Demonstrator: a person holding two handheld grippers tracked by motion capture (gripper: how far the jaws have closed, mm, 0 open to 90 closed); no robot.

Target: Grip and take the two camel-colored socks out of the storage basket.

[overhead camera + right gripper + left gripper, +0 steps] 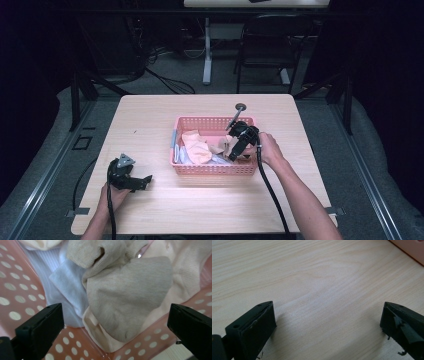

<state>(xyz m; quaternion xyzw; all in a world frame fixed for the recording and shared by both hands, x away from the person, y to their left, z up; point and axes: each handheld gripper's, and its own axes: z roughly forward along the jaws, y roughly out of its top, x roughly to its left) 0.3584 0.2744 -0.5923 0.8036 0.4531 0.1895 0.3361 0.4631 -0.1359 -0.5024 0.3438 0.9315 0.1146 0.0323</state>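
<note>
From the high view, a pink perforated basket (215,167) sits on the wooden table (150,120), holding a jumble of socks. The right gripper (235,150) dips into the basket's right end, just above the pile, with the person's right hand (270,149) behind it. The left gripper (142,181) rests on the table well to the left of the basket, near its front corner, held in the left hand (112,197).

In the left gripper view, its jaws stand wide apart over bare wood with nothing between them; a sliver of the basket (412,251) shows at the top right corner.

In the right gripper view, the jaws are spread wide and empty, hanging over a beige sock (127,305) that lies on top of a cream sock (100,336) and beside a white ribbed sock (67,287), all on the basket floor (22,285).

The step in hand looks like picking the beige sock out. To do it well, I would lower the jaws until they straddle a raised fold of the beige one alone, then close firmly before lifting, so the cream sock beneath is not dragged along. Keeping clear of the basket wall should stop the basket from tipping.
</note>
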